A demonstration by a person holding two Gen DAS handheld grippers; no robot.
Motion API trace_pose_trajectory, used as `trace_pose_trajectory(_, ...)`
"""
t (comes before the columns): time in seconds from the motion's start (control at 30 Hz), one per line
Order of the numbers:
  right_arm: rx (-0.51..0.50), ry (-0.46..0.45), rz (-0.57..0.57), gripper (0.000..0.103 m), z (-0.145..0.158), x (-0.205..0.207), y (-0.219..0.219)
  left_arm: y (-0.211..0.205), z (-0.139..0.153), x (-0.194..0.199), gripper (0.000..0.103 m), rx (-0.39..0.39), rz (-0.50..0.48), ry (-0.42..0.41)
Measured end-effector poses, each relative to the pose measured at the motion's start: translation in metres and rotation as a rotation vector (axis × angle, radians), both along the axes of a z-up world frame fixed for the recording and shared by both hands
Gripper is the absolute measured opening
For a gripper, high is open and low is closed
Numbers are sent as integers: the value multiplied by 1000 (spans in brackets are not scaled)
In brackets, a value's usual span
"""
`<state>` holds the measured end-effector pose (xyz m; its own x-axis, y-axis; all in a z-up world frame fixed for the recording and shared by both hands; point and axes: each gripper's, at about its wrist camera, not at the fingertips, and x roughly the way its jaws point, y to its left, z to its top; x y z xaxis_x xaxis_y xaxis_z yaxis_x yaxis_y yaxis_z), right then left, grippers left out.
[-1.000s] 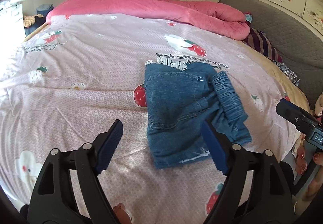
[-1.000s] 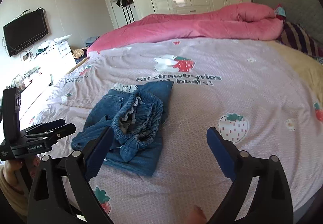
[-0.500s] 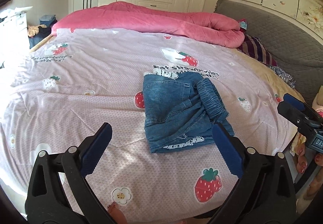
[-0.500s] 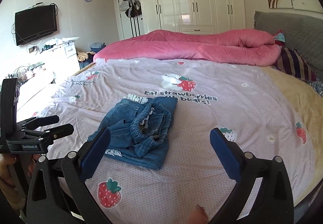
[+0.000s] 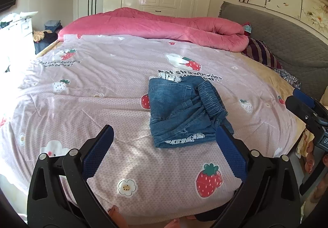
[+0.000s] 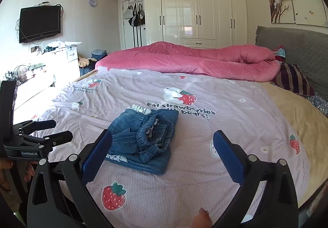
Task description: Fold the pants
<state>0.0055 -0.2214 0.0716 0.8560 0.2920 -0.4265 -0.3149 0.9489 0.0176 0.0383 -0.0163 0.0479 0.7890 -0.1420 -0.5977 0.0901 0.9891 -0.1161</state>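
The blue denim pants (image 5: 184,111) lie folded into a compact stack on the pink strawberry bedspread (image 5: 92,88), elastic waistband on top at the right and white lace trim at the near and far edges. My left gripper (image 5: 164,146) hangs open above the bed's near part, short of the pants, nothing between its blue pads. In the right wrist view the same pants (image 6: 143,137) lie ahead and left of centre. My right gripper (image 6: 162,152) is open too, back from the pants and holding nothing. Each view shows the other gripper at its edge: the right one (image 5: 307,109), the left one (image 6: 41,135).
A rolled pink duvet (image 6: 194,63) lies across the far side of the bed. A striped pillow (image 6: 293,80) and a grey headboard (image 6: 297,43) are at the right. White wardrobes (image 6: 194,14) stand behind, and a white dresser (image 6: 61,59) with a wall television (image 6: 40,22) is at the left.
Both grippers have drawn back and risen from the pants, which now look smaller and farther off. The left jaws have spread wider. The pants lie still on the bed.
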Motion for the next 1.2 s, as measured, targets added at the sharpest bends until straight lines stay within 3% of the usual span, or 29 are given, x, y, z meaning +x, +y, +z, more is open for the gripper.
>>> trace_pose_trajectory(0.6,-18,26,10,98,-17,-29,5,-4,-16,-31,93,15,7,23)
trace_pose_trajectory(1.2,-36,106,-56,98,-69,-38,-2,-6,-58,-44,93,15,24,88)
